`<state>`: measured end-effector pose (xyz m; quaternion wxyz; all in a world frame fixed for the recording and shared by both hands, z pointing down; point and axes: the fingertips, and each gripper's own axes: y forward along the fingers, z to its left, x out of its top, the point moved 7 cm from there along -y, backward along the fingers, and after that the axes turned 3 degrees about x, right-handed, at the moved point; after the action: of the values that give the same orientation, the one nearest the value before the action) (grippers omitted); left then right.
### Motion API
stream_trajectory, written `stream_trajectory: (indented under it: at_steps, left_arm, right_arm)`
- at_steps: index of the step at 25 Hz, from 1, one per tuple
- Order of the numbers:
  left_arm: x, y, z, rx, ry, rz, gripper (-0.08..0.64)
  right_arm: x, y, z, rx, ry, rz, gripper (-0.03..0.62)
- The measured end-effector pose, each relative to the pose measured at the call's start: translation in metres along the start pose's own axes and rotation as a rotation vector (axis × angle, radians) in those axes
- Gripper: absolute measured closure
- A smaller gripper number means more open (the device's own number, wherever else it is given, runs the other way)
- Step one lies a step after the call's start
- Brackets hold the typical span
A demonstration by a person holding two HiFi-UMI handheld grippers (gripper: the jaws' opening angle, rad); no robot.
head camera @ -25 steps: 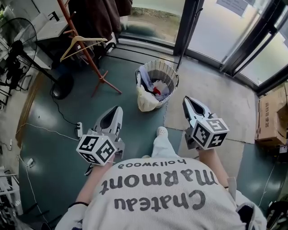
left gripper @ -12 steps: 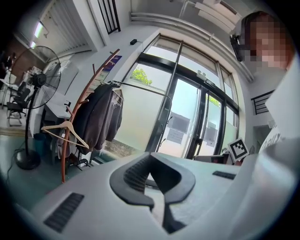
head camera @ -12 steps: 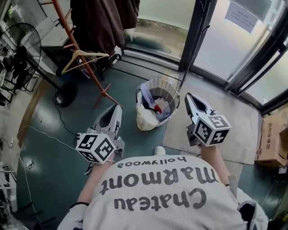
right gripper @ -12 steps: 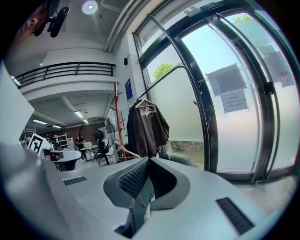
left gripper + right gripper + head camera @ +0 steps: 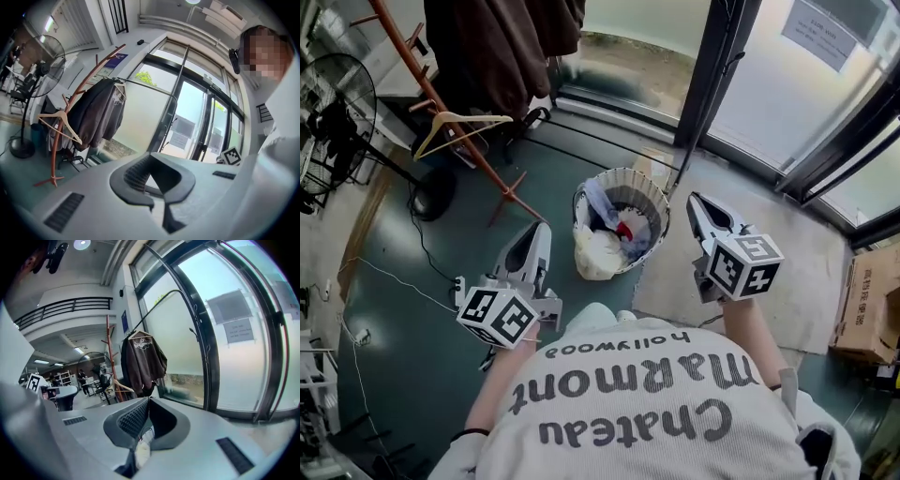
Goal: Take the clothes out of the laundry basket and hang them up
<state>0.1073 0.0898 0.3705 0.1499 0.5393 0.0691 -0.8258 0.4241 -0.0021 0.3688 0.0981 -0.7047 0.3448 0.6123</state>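
Head view: laundry basket (image 5: 659, 199) stands upright on the floor at 12 o'clock from the person, loaded. A white garment (image 5: 596, 257) slumps over its rim on the 7 o'clock side. A red piece (image 5: 624, 229) lies mid-basket, with pale blue fabric (image 5: 598, 197) inside toward 10 o'clock.

Left gripper (image 5: 543, 228) is at 8 o'clock of the basket, near it but not touching, tips aimed at about 12. In the left gripper view its fingers (image 5: 136, 176) are pressed together at the tips. Nothing is between them, and only window glass shows through the loop behind the tips.

Right gripper (image 5: 694, 200) is at 3 o'clock of the basket, just beside the rim and apart from it, tips aimed at about 11. In the right gripper view its fingers (image 5: 132, 420) meet tip to tip and are empty. The white garment shows through the gap lower down, well beyond the pads.

Reddish coat rack (image 5: 494, 173) stands at 10 o'clock of the basket, its pole tilted. A bare wooden hanger (image 5: 461, 125) hangs off it. A dark jacket (image 5: 492, 42) hangs from a curved black bar at 11 o'clock, in front of the glass. Floor fan (image 5: 333, 117) is at 9 o'clock, well apart. Cardboard box (image 5: 867, 300) is at 3 o'clock by the frame edge. The basket sits where the green floor meets a beige mat (image 5: 769, 234).
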Motion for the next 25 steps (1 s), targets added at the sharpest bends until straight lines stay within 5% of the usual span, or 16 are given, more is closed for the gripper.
stream_trajectory:
  at_steps: [4,7,17,25]
  left_arm:
    - [-0.022,0.017,0.016,0.097,-0.027,0.059,0.552]
    - [-0.036,0.042,0.029,0.099,-0.028,0.112,0.552]
    - [-0.053,0.131,0.082,0.005,-0.057,0.227,0.552]
    - [-0.066,0.209,0.150,-0.093,0.065,0.404,0.552]
  right_arm:
    - [-0.032,0.015,-0.018,0.003,0.133,0.081,0.563]
    - [-0.048,0.032,-0.025,0.010,0.181,0.114,0.563]
    - [-0.058,0.114,-0.050,-0.025,0.230,0.210,0.563]
    - [-0.069,0.203,-0.085,-0.081,0.319,0.234,0.563]
